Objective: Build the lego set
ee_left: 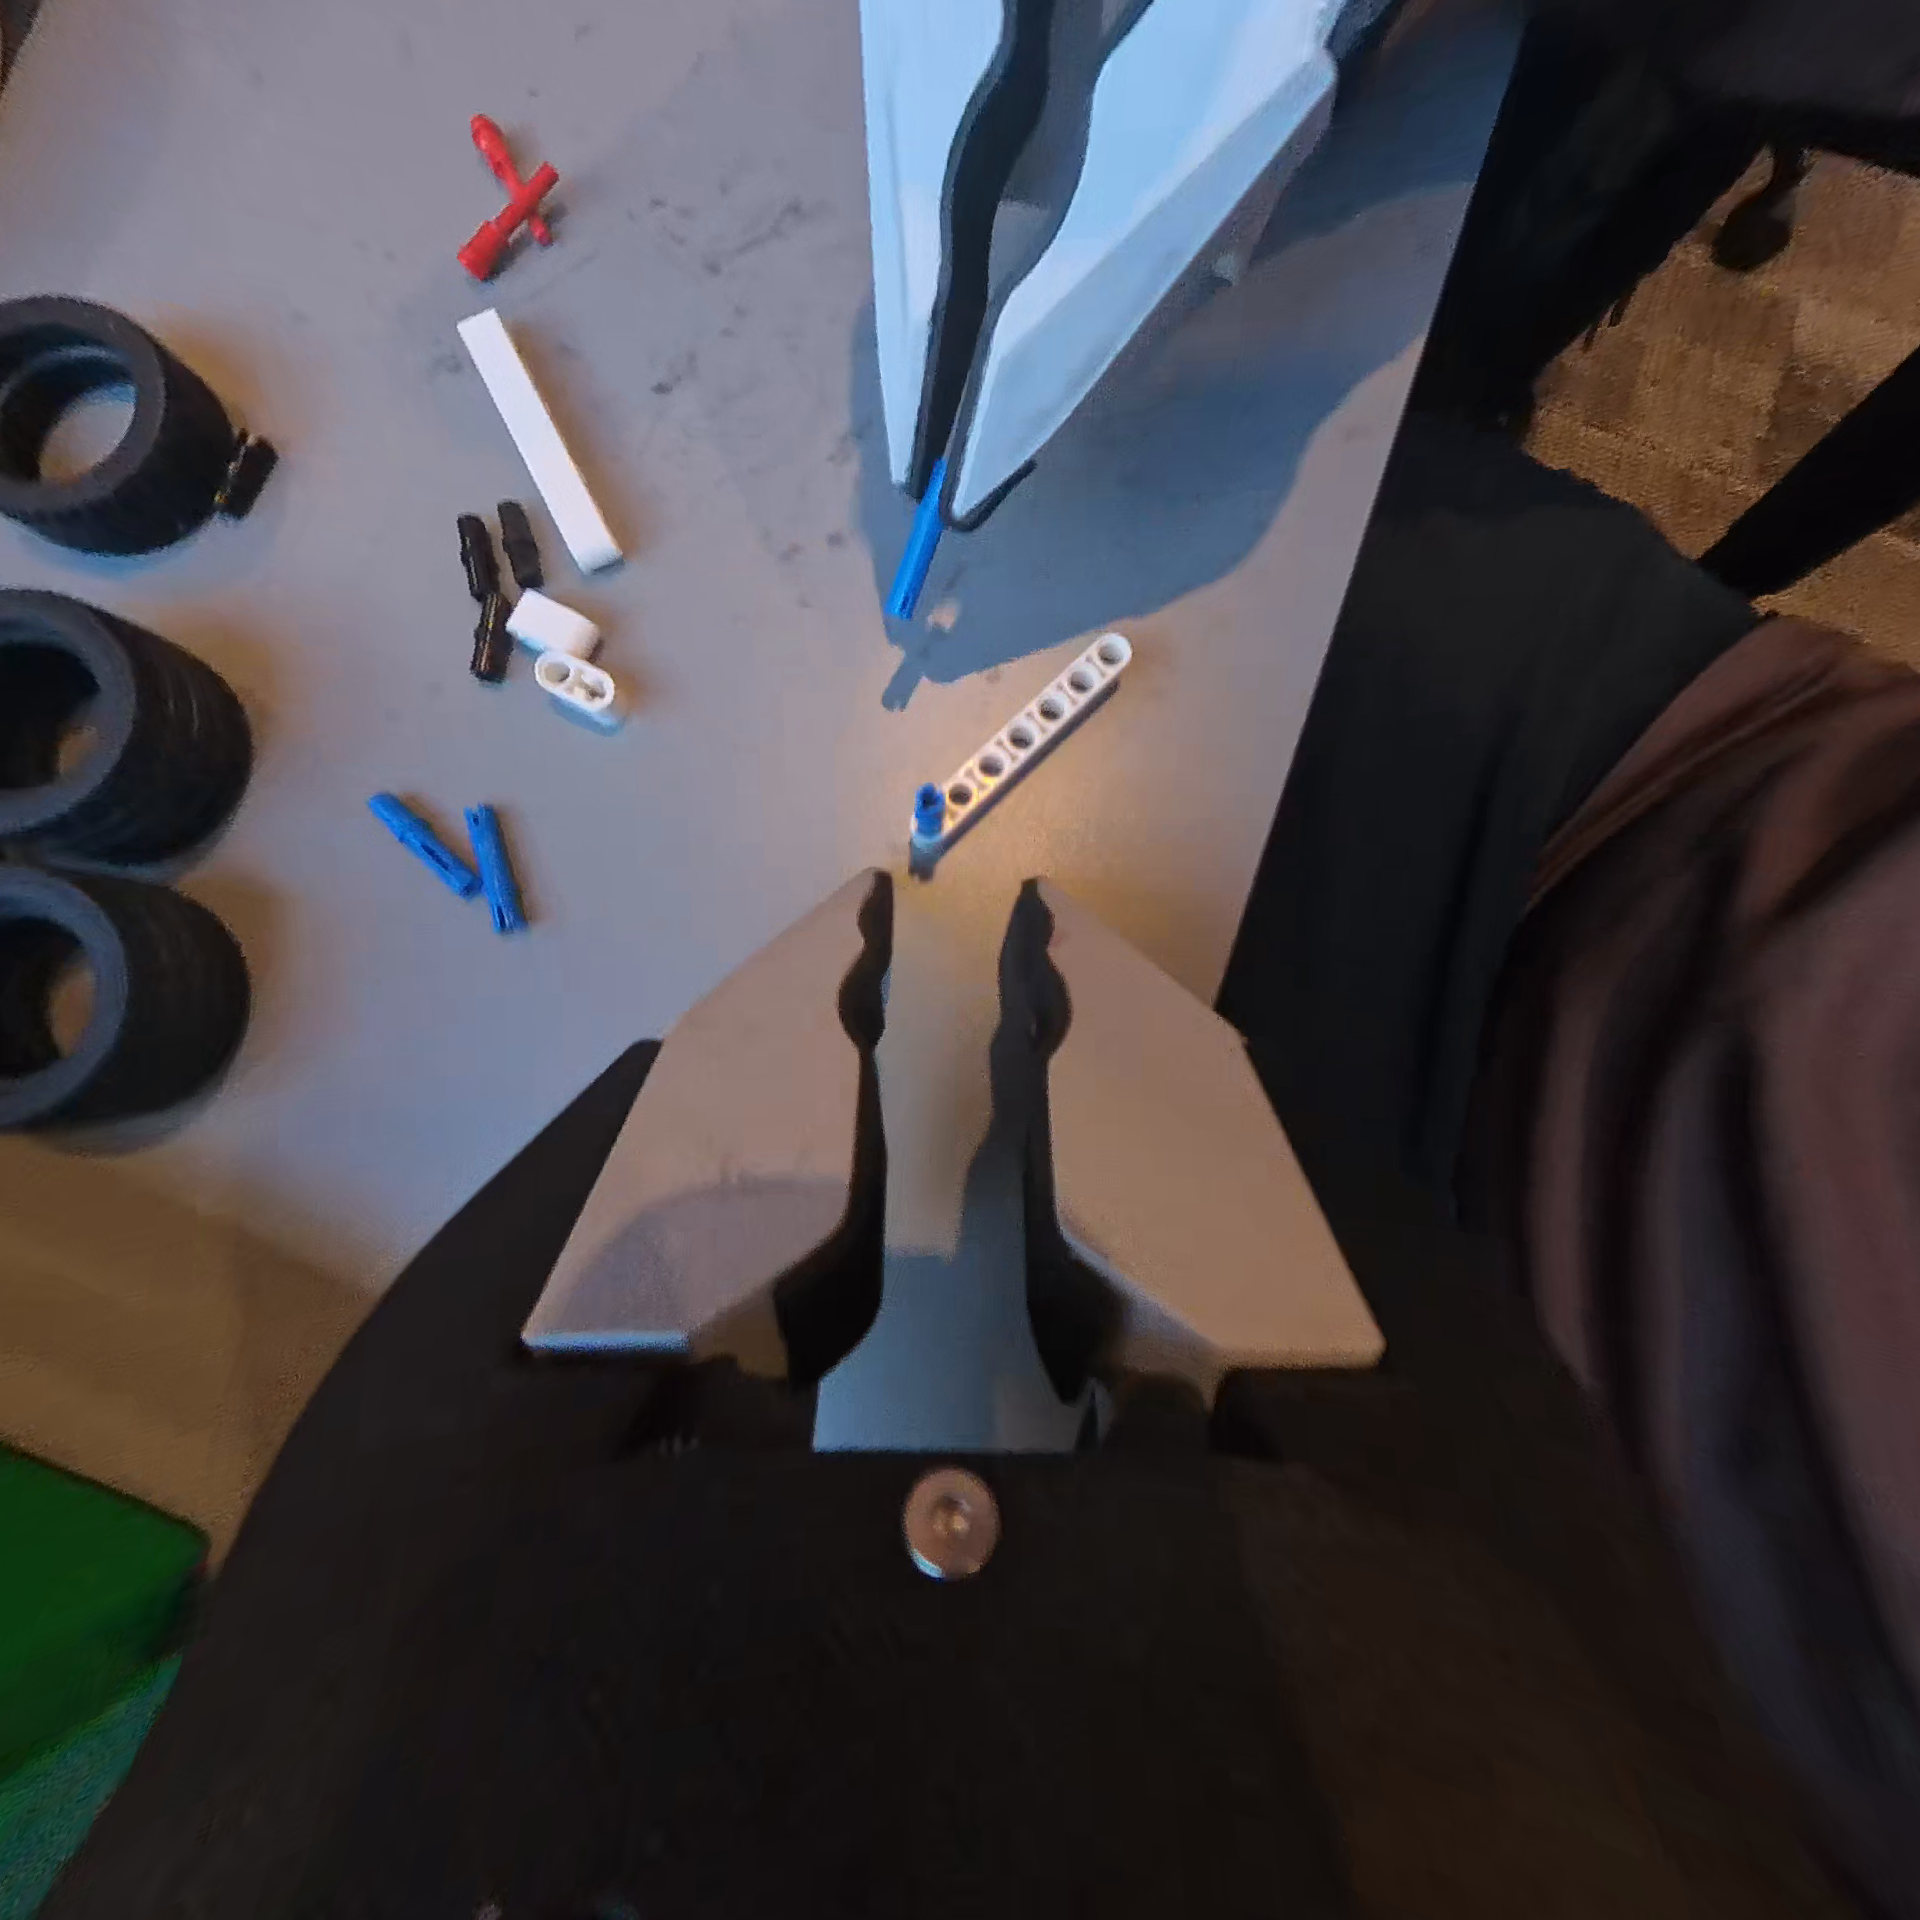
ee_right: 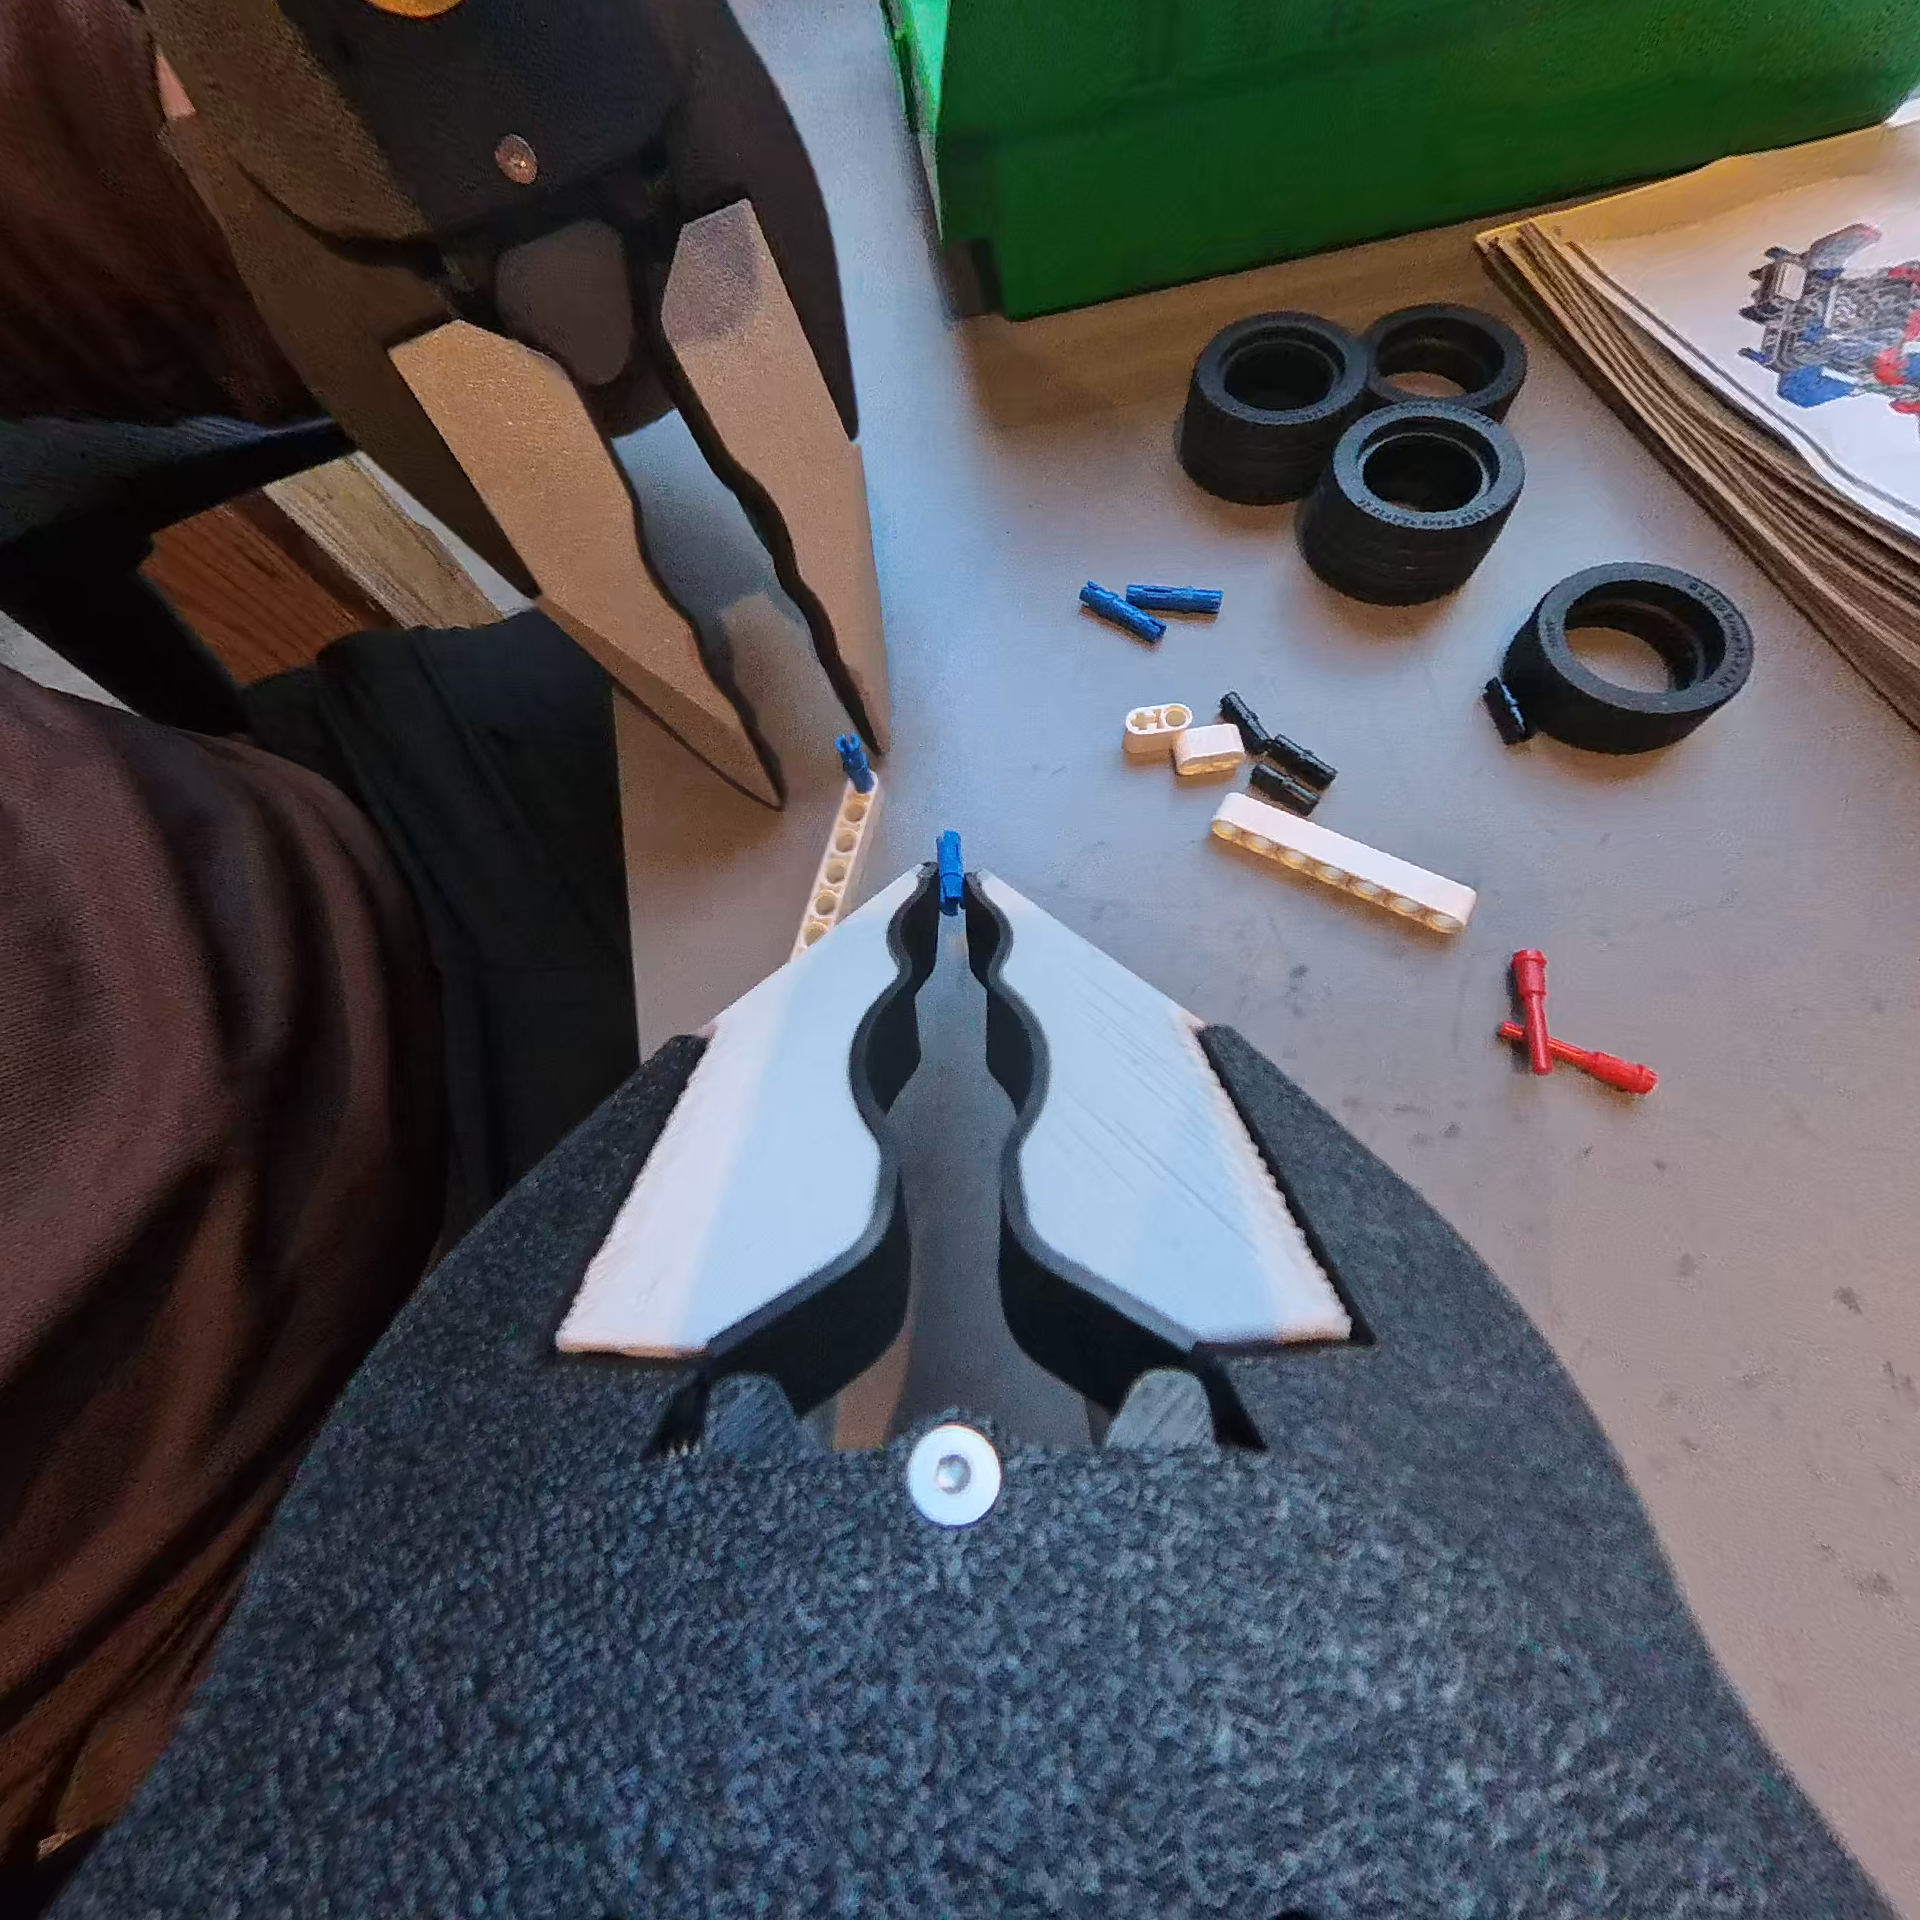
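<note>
A white holed beam (ee_left: 1039, 727) lies on the grey table near its edge, with a blue pin (ee_left: 925, 808) standing in its near end hole. My left gripper (ee_left: 956, 891) is open and empty, its tips just short of that end of the beam. My right gripper (ee_right: 948, 878) is shut on a second blue pin (ee_right: 949, 860), which sticks out past its tips and hangs a little above the table. In the right wrist view the beam (ee_right: 840, 873) lies just left of my right fingertips, partly hidden by them. The left gripper (ee_right: 826, 769) stands open over the beam's far end.
Loose parts lie across the table: two blue pins (ee_right: 1153, 603), black pins (ee_right: 1278, 753), small white connectors (ee_right: 1184, 736), a longer white beam (ee_right: 1340, 862), red axle pieces (ee_right: 1569, 1039) and several black tires (ee_right: 1413, 499). A green box (ee_right: 1351, 135) and an instruction booklet (ee_right: 1787, 312) sit farther off.
</note>
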### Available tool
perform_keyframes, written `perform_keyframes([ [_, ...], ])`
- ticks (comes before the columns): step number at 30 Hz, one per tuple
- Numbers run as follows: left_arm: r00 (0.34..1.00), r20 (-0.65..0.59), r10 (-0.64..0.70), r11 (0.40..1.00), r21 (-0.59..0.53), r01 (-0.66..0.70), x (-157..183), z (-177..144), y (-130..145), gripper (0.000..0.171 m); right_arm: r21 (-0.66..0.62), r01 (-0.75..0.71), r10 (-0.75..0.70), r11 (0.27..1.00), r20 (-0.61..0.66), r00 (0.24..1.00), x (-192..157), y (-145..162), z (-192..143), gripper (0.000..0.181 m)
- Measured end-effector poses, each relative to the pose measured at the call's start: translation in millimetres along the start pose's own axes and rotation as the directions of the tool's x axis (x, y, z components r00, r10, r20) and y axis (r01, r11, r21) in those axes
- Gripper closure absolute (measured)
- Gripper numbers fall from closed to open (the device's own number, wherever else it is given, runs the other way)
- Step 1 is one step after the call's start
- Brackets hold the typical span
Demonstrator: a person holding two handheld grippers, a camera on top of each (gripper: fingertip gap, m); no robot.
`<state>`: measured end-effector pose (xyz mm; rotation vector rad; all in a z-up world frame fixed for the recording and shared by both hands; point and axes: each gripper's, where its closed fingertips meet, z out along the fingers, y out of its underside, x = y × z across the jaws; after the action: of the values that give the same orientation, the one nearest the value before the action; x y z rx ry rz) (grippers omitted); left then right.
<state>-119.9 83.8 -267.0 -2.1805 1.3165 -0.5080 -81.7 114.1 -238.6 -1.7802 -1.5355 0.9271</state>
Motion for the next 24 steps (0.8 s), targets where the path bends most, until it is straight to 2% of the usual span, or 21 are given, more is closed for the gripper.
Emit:
perform_keyframes([
  [4, 0.996, 0.064, 0.056, 0.998, -0.030, -0.054, -9.8, -13.2, 9.2, 0.146, -0.003, 0.015, -0.015, 1.000, -0.001, 1.000, -2.0, -4.2, -3.9, 0.177],
  [8, 0.980, 0.116, 0.164, 0.985, 0.026, -0.168, -10.9, -29.2, -21.2, 0.143, 0.024, 0.002, -0.003, 1.000, 0.039, 0.999, -15.2, -18.3, -10.5, 0.177],
  [11, 0.937, 0.176, 0.301, 0.950, 0.029, -0.311, -1.2, -22.8, -42.4, 0.145, 0.044, -0.067, 0.064, 0.997, 0.080, 0.995, -20.7, -21.2, -8.9, 0.177],
  [15, 0.864, 0.252, 0.436, 0.895, -0.022, -0.445, 4.2, -5.7, -47.4, 0.154, 0.077, -0.135, 0.124, 0.988, 0.135, 0.983, -24.0, -24.6, -11.1, 0.177],
  [17, 0.852, 0.279, 0.442, 0.891, -0.024, -0.454, 2.8, -1.6, -49.8, 0.167, 0.086, -0.150, 0.136, 0.985, 0.156, 0.978, -25.1, -26.5, -11.3, 0.177],
  [19, 0.845, 0.313, 0.434, 0.892, -0.018, -0.451, -2.7, -0.5, -51.1, 0.169, 0.087, -0.160, 0.147, 0.983, 0.145, 0.978, -21.5, -26.2, -10.9, 0.177],
  [24, 0.908, 0.324, 0.266, 0.944, 0.103, -0.314, -7.8, -1.6, -56.3, 0.170, 0.147, -0.211, 0.190, 0.966, 0.148, 0.971, -15.3, -34.7, -11.5, 0.177],
])
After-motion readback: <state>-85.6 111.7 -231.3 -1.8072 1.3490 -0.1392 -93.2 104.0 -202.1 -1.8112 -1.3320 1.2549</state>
